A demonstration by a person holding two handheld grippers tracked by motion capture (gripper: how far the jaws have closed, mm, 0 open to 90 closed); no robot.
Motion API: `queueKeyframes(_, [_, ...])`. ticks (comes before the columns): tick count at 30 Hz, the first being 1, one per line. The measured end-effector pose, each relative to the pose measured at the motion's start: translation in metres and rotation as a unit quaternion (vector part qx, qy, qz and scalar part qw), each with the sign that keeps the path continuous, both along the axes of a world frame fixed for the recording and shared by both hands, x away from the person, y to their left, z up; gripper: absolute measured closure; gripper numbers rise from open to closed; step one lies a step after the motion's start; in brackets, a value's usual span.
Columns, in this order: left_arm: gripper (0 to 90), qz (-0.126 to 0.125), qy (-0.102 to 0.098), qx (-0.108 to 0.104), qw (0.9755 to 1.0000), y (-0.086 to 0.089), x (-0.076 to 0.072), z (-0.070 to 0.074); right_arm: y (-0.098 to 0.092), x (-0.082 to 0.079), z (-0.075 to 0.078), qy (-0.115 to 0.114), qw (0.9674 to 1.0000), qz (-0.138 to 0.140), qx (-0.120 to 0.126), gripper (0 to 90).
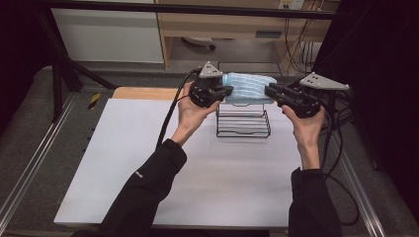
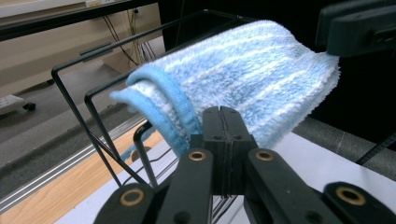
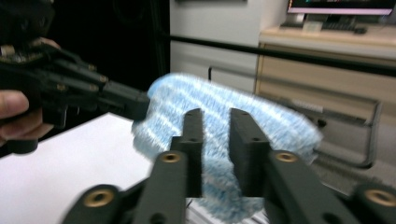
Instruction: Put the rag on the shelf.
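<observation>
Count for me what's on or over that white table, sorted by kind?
Blue striped cloth: 1
Black wire rack: 1
Hand-held grippers: 2, the left gripper and the right gripper
Total: 4

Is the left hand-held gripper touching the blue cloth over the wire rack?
Touching. In the left gripper view the left hand-held gripper has its jaws pressed shut on the edge of the blue cloth, which drapes over the wire rack.

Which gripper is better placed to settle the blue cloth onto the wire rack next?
Left. The left gripper is shut on the blue cloth above the wire rack; the right gripper has a gap between its jaws.
</observation>
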State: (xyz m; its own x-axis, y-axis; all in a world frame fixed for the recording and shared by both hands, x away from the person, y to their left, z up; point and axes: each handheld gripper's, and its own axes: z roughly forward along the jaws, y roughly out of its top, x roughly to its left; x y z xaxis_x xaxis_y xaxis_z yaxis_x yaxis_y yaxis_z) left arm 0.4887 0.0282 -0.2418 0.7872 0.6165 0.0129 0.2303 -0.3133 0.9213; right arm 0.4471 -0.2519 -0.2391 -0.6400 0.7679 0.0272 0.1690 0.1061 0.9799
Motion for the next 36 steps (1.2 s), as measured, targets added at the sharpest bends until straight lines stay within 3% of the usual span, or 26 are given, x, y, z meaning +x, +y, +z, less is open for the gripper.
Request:
queueKeyframes(5, [89.7, -0.001, -0.002, 0.006, 1.0000, 0.000, 0.000, -0.005, -0.001, 0.004, -0.016, 0.032, 0.9995, -0.003, -0.006, 88.5])
queueKeyframes(9, [89.7, 0.002, -0.003, 0.014, 0.9999, -0.001, 0.001, -0.013, -0.006, 0.006, -0.029, 0.048, 0.9988, -0.008, -0.003, 89.9])
queueKeyframes(20, [89.6, 0.007, -0.006, 0.030, 0.9995, -0.007, 0.006, -0.025, -0.010, 0.013, -0.052, 0.046, 0.9985, -0.031, -0.004, 88.4])
queueKeyframes(30, [87.7, 0.006, -0.005, 0.014, 0.9999, -0.002, 0.004, -0.027, -0.008, 0.011, -0.051, 0.029, 0.9990, -0.034, -0.008, 82.7])
queueKeyframes(36, [80.7, -0.002, -0.003, -0.006, 1.0000, 0.008, -0.003, -0.015, -0.005, 0.003, -0.038, 0.015, 0.9994, -0.029, -0.006, 69.9])
